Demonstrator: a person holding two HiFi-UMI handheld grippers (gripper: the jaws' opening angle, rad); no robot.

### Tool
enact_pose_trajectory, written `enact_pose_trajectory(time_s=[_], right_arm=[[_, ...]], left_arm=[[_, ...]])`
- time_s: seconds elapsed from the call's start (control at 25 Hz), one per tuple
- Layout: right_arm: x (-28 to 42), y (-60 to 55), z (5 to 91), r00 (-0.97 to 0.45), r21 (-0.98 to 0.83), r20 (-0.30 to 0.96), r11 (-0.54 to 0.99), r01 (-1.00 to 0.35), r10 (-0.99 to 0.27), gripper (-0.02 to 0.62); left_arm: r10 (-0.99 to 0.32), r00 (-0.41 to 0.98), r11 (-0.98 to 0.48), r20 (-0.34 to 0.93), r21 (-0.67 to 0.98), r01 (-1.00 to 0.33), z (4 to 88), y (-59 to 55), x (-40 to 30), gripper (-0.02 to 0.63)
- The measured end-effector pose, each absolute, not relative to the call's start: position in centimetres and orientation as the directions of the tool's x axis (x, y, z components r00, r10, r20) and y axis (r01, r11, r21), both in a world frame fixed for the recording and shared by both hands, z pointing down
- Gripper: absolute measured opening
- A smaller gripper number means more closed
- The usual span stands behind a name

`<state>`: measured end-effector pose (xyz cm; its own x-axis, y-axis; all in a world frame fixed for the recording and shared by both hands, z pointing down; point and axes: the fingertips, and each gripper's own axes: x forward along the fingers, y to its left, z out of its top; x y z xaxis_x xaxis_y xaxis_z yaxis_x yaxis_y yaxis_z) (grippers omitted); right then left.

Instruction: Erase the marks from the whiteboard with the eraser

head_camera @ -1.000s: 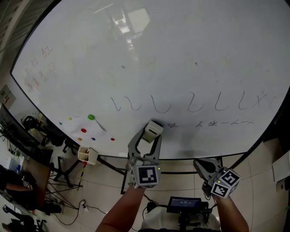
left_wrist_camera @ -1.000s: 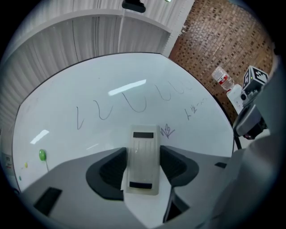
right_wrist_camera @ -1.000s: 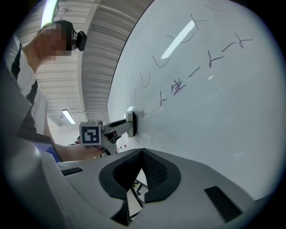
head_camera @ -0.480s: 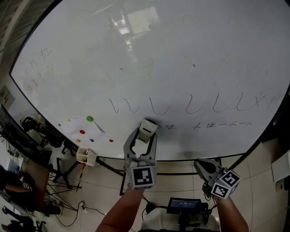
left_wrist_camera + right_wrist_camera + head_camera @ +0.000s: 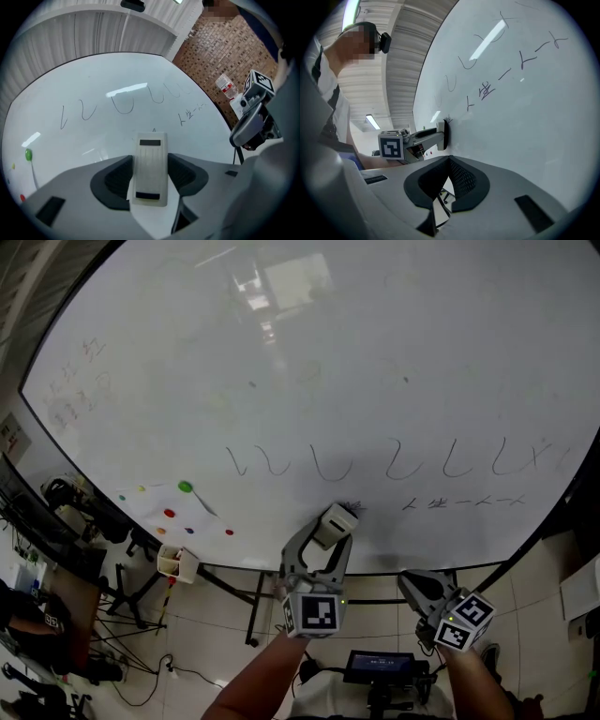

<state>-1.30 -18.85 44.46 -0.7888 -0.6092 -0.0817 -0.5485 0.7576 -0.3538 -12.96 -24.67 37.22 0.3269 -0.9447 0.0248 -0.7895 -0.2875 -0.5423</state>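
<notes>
The whiteboard (image 5: 309, 362) carries a row of looped black marks (image 5: 328, 463) and a line of small writing (image 5: 464, 500) below them. A white eraser (image 5: 336, 522) is pressed flat on the board at the left end of that small writing, over a leftover scribble. My left gripper (image 5: 333, 531) is shut on the eraser (image 5: 151, 159), its jaws gripping both long sides. My right gripper (image 5: 422, 585) hangs below the board's lower edge, shut and empty. In the right gripper view its jaws (image 5: 447, 161) meet at the tips, and the eraser (image 5: 442, 134) shows edge-on against the board.
Faint red writing (image 5: 80, 381) sits at the board's upper left. A sheet with a green magnet (image 5: 186, 487) and a red magnet (image 5: 170, 513) hangs at lower left above a pen cup (image 5: 176, 562). Stands and cables (image 5: 75, 512) crowd the floor on the left. A screen device (image 5: 380, 664) is below.
My left gripper has carried the eraser rightward and down along the board onto the start of the small writing, part of which is gone. The right gripper has stayed still.
</notes>
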Motion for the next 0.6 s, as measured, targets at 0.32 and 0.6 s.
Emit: enact_pose_trajectory(time_s=[0.32, 0.6], right_arm=[[-0.8, -19.2, 44.4, -0.783, -0.351, -0.084, 0.754, -0.555, -0.616, 0.015], [-0.3, -19.5, 44.6, -0.774, -0.356, -0.083, 0.744, -0.565, -0.627, 0.015]], left_arm=[[-0.935, 0.347, -0.251, -0.072, -0.557, -0.791, 33.2, -24.7, -12.4, 0.264], [-0.927, 0.365, -0.244, -0.086, -0.601, -0.761, 35.5, -24.8, -11.9, 0.272]])
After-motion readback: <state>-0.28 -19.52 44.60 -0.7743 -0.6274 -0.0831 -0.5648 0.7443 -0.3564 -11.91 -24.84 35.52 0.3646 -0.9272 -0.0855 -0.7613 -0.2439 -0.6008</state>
